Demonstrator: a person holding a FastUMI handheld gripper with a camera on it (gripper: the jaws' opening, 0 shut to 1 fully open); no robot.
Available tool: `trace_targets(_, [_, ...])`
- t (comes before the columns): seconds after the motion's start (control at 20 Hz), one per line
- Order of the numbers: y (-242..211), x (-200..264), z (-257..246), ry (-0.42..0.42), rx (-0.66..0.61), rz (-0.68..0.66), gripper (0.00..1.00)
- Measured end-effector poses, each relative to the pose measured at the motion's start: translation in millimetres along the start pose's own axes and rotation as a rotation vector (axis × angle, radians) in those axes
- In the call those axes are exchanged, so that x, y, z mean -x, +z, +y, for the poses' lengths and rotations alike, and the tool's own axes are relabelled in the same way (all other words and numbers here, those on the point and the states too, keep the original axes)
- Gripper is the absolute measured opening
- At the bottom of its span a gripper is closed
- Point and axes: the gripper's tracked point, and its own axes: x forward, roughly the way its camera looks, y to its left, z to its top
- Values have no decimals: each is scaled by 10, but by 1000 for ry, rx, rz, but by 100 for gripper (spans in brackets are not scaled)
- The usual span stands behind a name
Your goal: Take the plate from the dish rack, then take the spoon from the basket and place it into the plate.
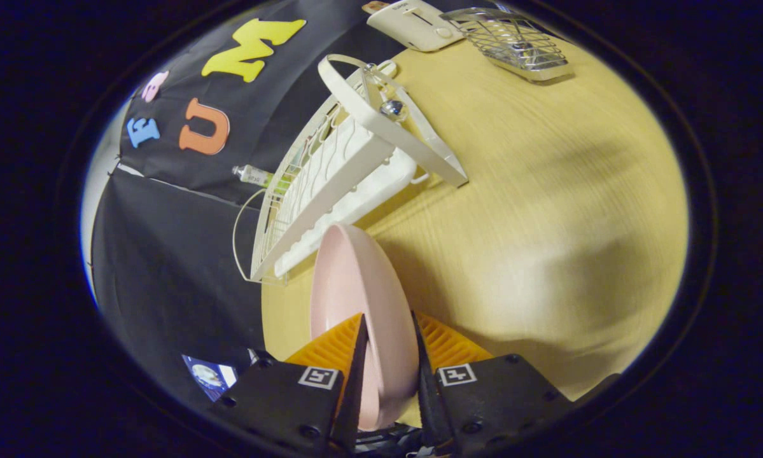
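Observation:
A pink plate [356, 280] stands on edge between my two fingers, with my gripper [387, 343] shut on its rim. The plate is held in the air above the wooden table [546, 210]. Just beyond the plate is the white dish rack [343, 172], tilted in the view, its slots holding nothing I can see. Far beyond, at the table's back, a wire basket [515, 41] sits; I cannot make out a spoon in it.
A white toaster-like appliance [413, 25] stands beside the wire basket at the far end of the table. A small tube [254, 176] lies behind the rack by the black cloth wall. Bare wood stretches to the right of the rack.

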Motion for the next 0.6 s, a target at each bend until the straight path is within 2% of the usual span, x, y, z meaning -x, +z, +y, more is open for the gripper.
trace_targets(0.15, [37,57,-12,-39,63,-39,60])
trace_targets(0.3, [95,129,-61,-120,136,-80,73])
trace_targets(0.45, [160,279,-17,-139,190,-124,86])
trace_targets(0.6, [346,634,-74,-169,282,-249,92])
